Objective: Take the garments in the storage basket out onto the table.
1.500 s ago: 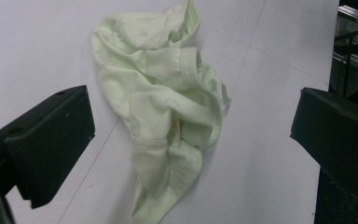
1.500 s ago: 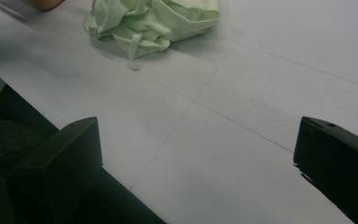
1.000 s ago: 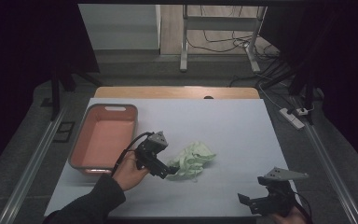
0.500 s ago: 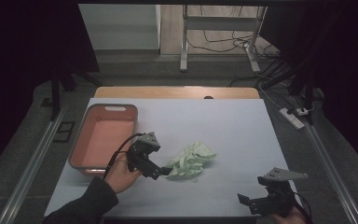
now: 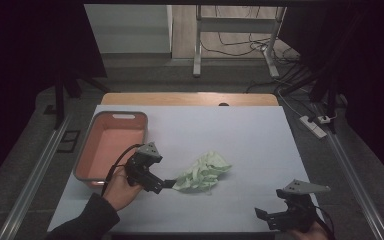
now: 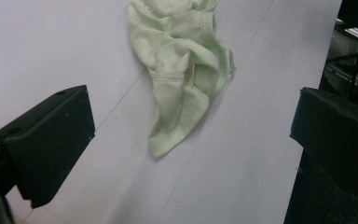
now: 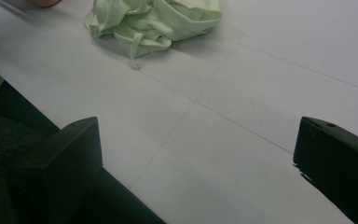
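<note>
Since it lies crumpled and limp, I judge the pale green garment (image 5: pixel 203 173) to be light, soft cloth that will sag and trail once lifted.

Garment, place: just below the middle of the high view, on the white table top (image 5: pixel 240 135); upper middle of the left gripper view (image 6: pixel 179 60); upper left of the right gripper view (image 7: pixel 154 21).
Garment, form: bunched in folds, with a stitched hem band and a small tag visible in the left gripper view; one narrow corner points toward my jaws.
Handling: not fragile and not slippery, by my judgement; a thin single layer could slide out of the pinch.
Where to grip: the near corner, or better a thick fold by the hem, taken deep between the jaws.
Left gripper (image 5: pixel 165 184): jaws spread wide, nothing between them, tips just beside the garment's near corner; I cannot tell whether they touch it.
Right gripper (image 5: pixel 267 216): jaws spread, empty, at the lower right of the high view, well apart from the garment.
Pink tray (image 5: pixel 87 155): left of the garment, looks empty, close behind my left hand (image 5: pixel 122 185).
Risk: cloth dragging across the table top if lifted too low.
</note>
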`<state>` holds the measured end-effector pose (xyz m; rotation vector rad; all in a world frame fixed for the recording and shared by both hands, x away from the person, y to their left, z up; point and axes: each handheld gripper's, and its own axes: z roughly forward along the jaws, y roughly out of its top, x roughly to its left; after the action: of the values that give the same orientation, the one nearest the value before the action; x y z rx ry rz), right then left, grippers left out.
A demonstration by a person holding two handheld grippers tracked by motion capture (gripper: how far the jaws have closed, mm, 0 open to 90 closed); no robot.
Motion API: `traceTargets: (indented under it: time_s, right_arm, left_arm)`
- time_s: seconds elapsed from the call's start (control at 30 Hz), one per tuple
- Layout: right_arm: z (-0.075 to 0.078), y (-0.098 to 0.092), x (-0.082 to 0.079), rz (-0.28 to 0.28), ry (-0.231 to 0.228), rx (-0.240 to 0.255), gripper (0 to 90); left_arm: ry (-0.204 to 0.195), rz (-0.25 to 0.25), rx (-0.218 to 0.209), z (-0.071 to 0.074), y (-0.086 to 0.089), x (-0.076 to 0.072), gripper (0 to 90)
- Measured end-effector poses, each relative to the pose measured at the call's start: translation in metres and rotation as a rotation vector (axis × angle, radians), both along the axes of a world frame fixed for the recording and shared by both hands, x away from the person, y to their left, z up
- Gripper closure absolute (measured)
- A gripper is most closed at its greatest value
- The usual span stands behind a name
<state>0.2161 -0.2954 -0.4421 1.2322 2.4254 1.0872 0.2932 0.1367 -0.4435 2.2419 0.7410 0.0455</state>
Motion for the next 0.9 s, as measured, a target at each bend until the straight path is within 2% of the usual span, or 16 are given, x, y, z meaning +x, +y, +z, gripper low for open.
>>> traceTargets:
  time_s: [0.43,0.67,0.9]
  right_arm:
    - [0.0,0.0,0.0,0.003,0.001,0.003,1.3]
    - [0.0,0.0,0.0,0.004,0.002,0.003,1.3]
    - [0.0,0.0,0.0,0.005,0.001,-0.001,1.3]
  left_arm:
    - [-0.028,0.068,-0.019,-0.002,0.028,-0.012,0.1]
    - [-0.029,0.098,-0.016,-0.004,0.038,-0.019,0.0]
    - [-0.026,0.127,-0.034,-0.006,0.05,-0.026,0.0]
